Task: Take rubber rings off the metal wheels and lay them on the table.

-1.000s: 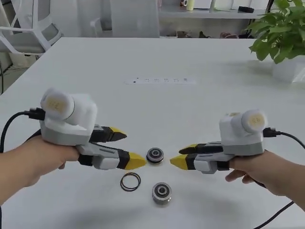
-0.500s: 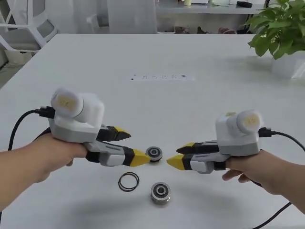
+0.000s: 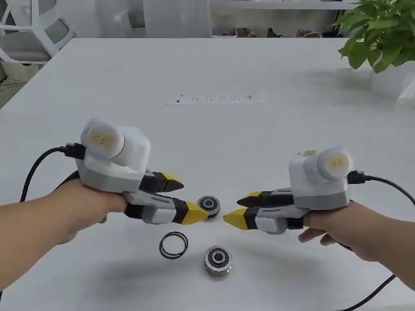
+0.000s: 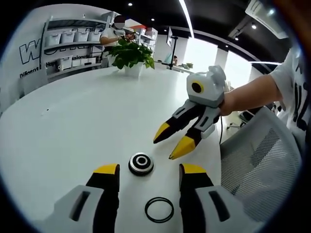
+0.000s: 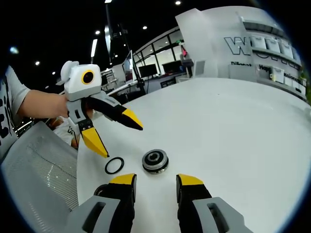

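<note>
Far wheel (image 3: 209, 205): lay flat on the table (image 3: 272, 129), with dark rubber seemingly round its rim; served as the landmark below.
Left gripper (image 3: 186, 196): hovered just left of the far wheel, lower tip almost touching it; jaws apart, nothing clamped.
Right gripper (image 3: 241, 207): hung just right of the far wheel, tips aimed at it; jaws apart, nothing held.
Loose ring (image 3: 174, 245): lay flat near the far wheel, on the person's side and a little left; already off, by the look of it.
Near wheel (image 3: 218, 259): sat near the far wheel, straight toward the person; could not tell of any rubber left on it.
Step in hand: judged to be the closing-in on the far wheel for stripping.
How to do it well: likely called for pinning the metal body with one gripper, hooking a tip of the other under the rubber and peeling up round the rim; needed a low, slow pull, against skidding or a flicked-away ring.
Pot (image 3: 395, 81): stood well beyond the far wheel, to the right; held a leafy plant (image 3: 376, 35).
</note>
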